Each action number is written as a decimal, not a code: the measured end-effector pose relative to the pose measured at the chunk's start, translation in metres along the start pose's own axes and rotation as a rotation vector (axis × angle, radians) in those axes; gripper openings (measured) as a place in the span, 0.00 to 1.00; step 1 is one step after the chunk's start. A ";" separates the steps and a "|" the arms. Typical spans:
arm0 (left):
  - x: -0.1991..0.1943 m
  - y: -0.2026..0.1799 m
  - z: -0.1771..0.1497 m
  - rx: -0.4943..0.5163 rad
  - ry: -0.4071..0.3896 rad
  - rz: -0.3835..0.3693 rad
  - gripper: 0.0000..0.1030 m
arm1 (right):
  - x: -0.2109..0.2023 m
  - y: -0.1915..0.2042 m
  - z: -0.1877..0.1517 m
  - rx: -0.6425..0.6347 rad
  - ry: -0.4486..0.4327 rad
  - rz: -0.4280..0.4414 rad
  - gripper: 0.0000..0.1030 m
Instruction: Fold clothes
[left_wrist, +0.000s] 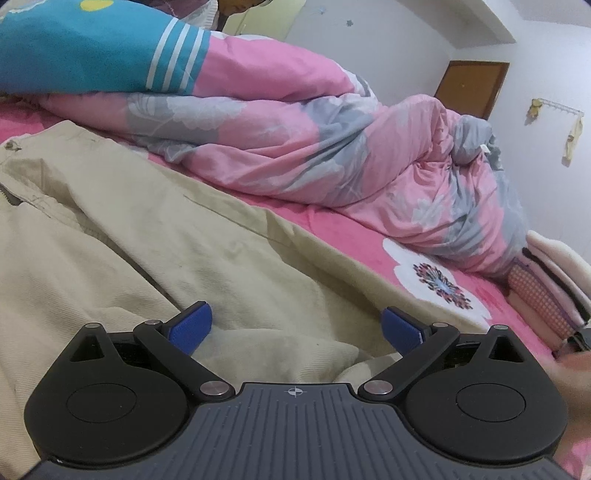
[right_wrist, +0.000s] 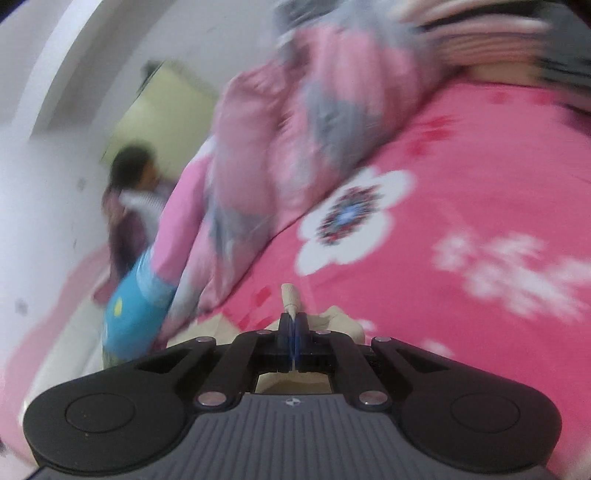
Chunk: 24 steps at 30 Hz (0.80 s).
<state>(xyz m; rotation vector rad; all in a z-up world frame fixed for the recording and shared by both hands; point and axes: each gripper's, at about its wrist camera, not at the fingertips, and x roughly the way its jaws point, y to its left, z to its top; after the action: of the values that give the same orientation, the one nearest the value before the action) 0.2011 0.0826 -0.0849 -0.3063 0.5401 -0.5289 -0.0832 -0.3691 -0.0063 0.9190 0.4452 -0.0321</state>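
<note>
Beige twill cotton garment (left_wrist: 155, 236) lies spread over the pink flowered bed sheet (left_wrist: 373, 236), filling the left and centre of the left wrist frame. The left tool (left_wrist: 295, 325) hovers just above it, blue pads apart. In the blurred right wrist frame, the right tool (right_wrist: 293, 325) is clamped together on a beige fold at lower centre.

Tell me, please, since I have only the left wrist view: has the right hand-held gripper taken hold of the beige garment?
Observer: Yes, the right hand-held gripper is shut on a pinch of the beige garment, which pokes out past its tips.
Operator: Thank you. Is its picture sharp?
Observer: No, the pink sheet there is smeared by blur.
Operator: Anyone in the room?
Observer: A person stands blurred by the far wall.
</note>
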 end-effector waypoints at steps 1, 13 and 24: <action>0.000 0.000 0.000 -0.002 -0.002 -0.002 0.97 | -0.017 -0.008 -0.001 0.037 -0.033 0.001 0.00; -0.009 0.007 0.002 -0.060 -0.051 -0.026 0.97 | -0.094 0.034 0.018 -0.015 -0.260 0.216 0.00; -0.016 0.024 0.009 -0.183 -0.077 -0.062 0.97 | -0.028 0.166 -0.058 -0.550 -0.108 0.496 0.00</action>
<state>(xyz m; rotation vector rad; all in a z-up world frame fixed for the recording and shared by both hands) 0.2036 0.1126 -0.0805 -0.5166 0.5067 -0.5260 -0.0943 -0.2272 0.1007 0.4599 0.1016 0.4704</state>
